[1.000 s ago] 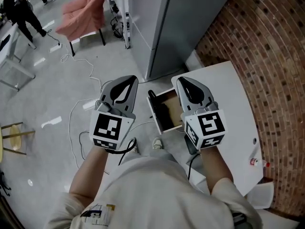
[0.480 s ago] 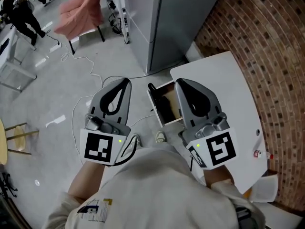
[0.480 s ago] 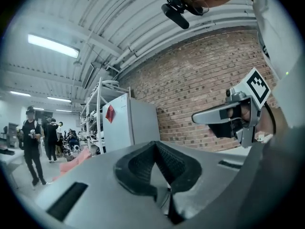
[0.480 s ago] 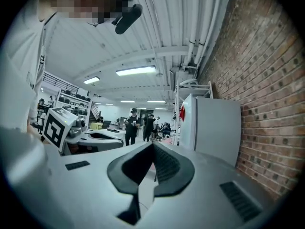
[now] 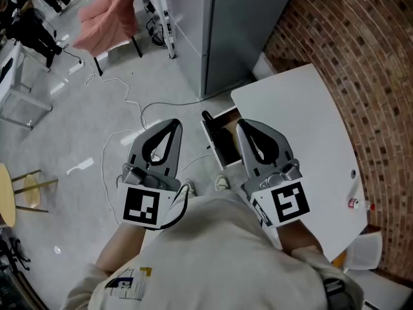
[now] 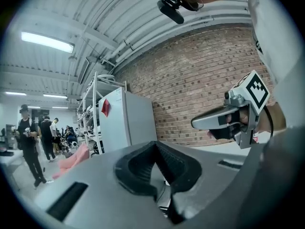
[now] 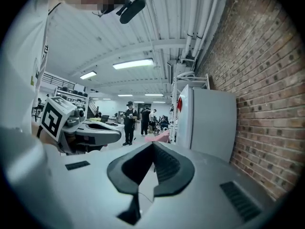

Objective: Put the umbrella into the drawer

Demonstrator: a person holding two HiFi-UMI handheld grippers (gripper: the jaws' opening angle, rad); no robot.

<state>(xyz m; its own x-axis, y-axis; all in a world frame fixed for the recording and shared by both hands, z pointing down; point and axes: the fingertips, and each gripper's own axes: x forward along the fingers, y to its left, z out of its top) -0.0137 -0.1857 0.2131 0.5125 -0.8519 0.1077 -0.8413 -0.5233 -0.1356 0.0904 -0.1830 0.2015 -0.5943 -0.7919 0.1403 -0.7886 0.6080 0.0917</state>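
Observation:
The open wooden drawer [image 5: 227,152] sticks out from under the white table [image 5: 303,128]. A black umbrella [image 5: 215,142] lies inside it, its end poking up at the drawer's far left corner. My left gripper [image 5: 173,124] hangs over the floor left of the drawer, shut and holding nothing. My right gripper [image 5: 241,125] is held over the drawer's right side, also shut and holding nothing. In the left gripper view my own jaws [image 6: 155,144] meet at the tip, and the right gripper [image 6: 228,120] shows alongside. The right gripper view shows its jaws [image 7: 153,145] closed too.
A grey fridge [image 5: 219,24] stands beyond the drawer and a brick wall [image 5: 361,57] runs along the right. White cables [image 5: 122,141] lie on the floor at left. There is a pink-draped chair [image 5: 106,18] at the back, a wooden stool [image 5: 19,192] at left and a small bottle [image 5: 358,204] on the table.
Both grippers have drawn back a little from the drawer toward the person. Both stay shut, and the drawer stays open with the umbrella inside.

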